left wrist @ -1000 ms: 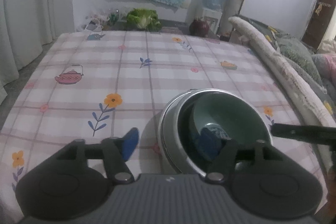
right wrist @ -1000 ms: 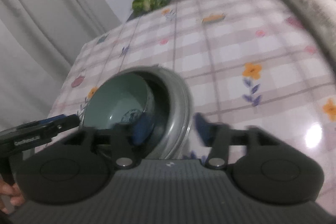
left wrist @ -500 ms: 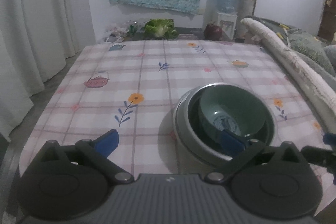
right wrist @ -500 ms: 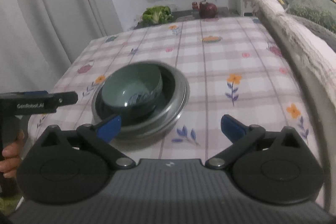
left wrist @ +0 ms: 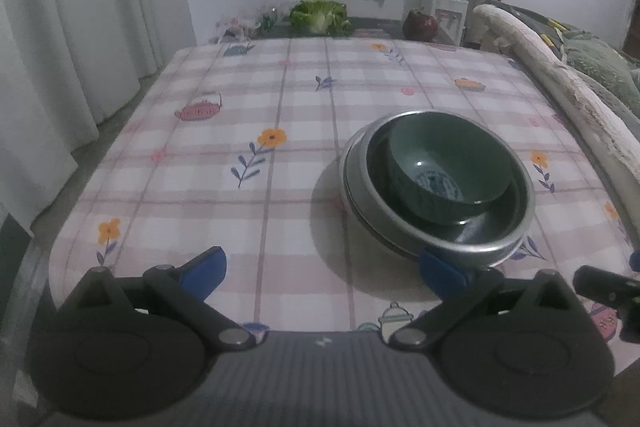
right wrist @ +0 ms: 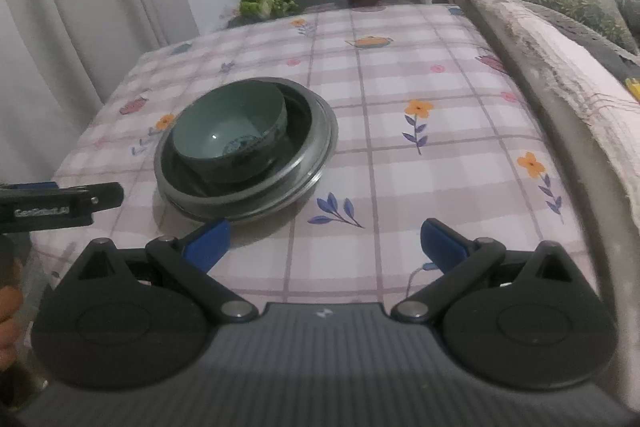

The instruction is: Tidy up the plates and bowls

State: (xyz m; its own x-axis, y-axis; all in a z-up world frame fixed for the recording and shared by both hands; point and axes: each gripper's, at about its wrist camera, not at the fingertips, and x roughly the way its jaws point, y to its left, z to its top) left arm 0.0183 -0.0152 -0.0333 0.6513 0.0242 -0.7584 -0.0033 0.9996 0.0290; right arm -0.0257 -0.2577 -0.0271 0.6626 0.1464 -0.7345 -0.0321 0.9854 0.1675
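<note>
green glazed bowl [left wrist: 444, 169] sits nested in a dark dish inside the steel plate [left wrist: 362, 187], the stack resting on the checked tablecloth [left wrist: 240, 107]. both tools have drawn back from the stack since a second ago: the left gripper [left wrist: 322, 269] and the right gripper [right wrist: 324, 241] have just been opening, jaws now spread wide and empty, nothing between them. judged: stacking done, pieces released. beyond the stack, at the cloth's far edge, lie a cabbage [left wrist: 318, 15] and a dark red pot [left wrist: 419, 25]; a padded rail [right wrist: 540, 67] runs beside it. nothing obstructs the stack
</note>
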